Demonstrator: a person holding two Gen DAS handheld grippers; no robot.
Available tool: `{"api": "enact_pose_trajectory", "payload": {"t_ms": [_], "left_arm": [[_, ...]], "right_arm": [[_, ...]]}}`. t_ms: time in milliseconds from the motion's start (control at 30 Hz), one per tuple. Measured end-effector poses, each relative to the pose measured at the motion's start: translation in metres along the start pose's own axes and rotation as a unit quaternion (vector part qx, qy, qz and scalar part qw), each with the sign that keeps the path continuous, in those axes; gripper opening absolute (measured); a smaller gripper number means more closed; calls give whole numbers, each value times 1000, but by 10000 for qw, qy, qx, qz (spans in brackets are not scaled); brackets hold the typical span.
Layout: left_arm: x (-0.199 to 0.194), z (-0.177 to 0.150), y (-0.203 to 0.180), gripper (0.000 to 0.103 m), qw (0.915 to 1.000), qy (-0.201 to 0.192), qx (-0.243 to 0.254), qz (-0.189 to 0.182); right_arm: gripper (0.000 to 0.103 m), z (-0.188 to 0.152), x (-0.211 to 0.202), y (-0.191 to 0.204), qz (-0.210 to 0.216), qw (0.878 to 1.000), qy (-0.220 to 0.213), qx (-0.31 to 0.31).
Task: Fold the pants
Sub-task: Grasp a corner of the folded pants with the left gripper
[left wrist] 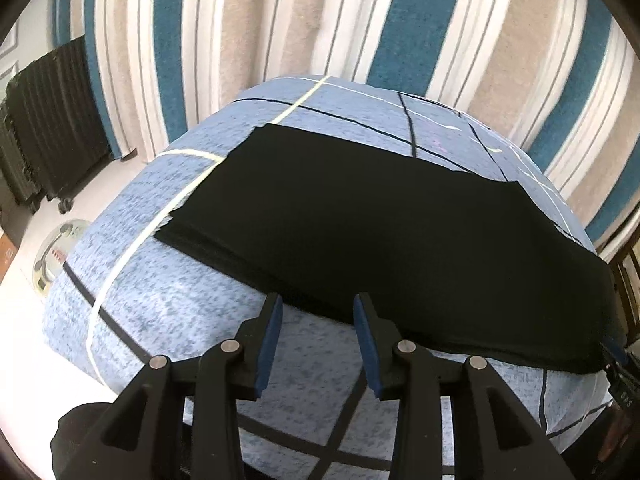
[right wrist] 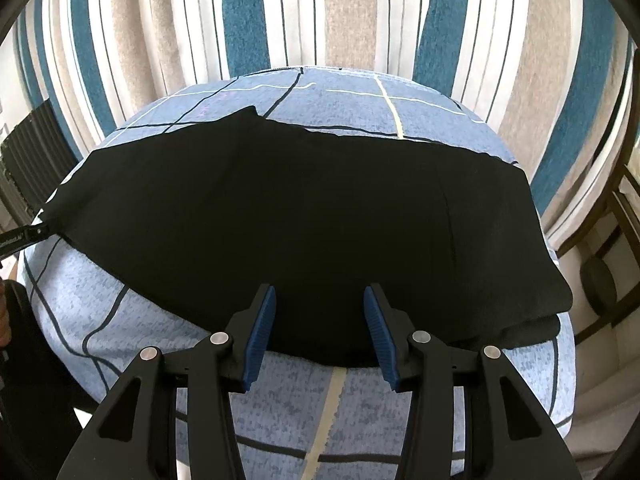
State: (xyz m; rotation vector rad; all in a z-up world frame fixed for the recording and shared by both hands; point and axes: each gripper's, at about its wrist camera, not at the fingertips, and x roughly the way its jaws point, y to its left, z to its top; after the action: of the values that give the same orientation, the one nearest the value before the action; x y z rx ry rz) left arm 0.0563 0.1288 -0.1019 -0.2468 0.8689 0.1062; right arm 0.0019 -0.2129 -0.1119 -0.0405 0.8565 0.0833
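Blue mottled bedding crossed by thin dark and pale lines [left wrist: 168, 308] covers the rounded surface that fills both wrist views, and it lies directly under the tools. Nearest the left wrist camera, the left gripper [left wrist: 318, 306] of black plastic with blue ribbed pads hangs with its jaws apart, about half open; the gap between them shows bare bedding and the near hem of the black fabric pants [left wrist: 360, 216], and neither pad presses on the cloth. The right gripper [right wrist: 320, 300], of the same build, also stands about half open, its tips over the near edge of the same pants [right wrist: 300, 208] with nothing clamped between them. Each tool shows at the rim of the other's view: a black tip with a blue pad at the far right corner of the cloth in the left view, where contact cannot be told, and a dark tip at the left corner of the cloth in the right view. The pants lie flat across the middle of the bedding as one long dark panel, layered edges visible at its left end. Beyond hangs a curtain striped in teal, beige and white [right wrist: 360, 12], and a dark ribbed suitcase on wheels [left wrist: 44, 128] stands on the pale floor at the left
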Motion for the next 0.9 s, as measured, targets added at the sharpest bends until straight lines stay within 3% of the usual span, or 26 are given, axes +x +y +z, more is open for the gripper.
{"api": "enact_pose_trajectory", "payload": {"t_ms": [233, 333, 467, 733, 900], "left_arm": [[-3, 0, 11, 40, 9997, -54, -235, -50], [-3, 3, 32, 45, 9969, -149, -752, -165], [5, 5, 65, 49, 9835, -134, -1669, -680], [21, 11, 72, 58, 9755, -549, -1988, -765], [22, 20, 72, 58, 9720, -664, -2063, -910]], "right_arm": [[47, 3, -6, 1, 105, 9999, 16, 42], [47, 4, -8, 3, 131, 9999, 8, 9], [47, 7, -9, 5, 169, 9999, -7, -9], [47, 12, -9, 8, 213, 9998, -35, -56], [47, 15, -10, 9, 252, 9996, -88, -36]]}}
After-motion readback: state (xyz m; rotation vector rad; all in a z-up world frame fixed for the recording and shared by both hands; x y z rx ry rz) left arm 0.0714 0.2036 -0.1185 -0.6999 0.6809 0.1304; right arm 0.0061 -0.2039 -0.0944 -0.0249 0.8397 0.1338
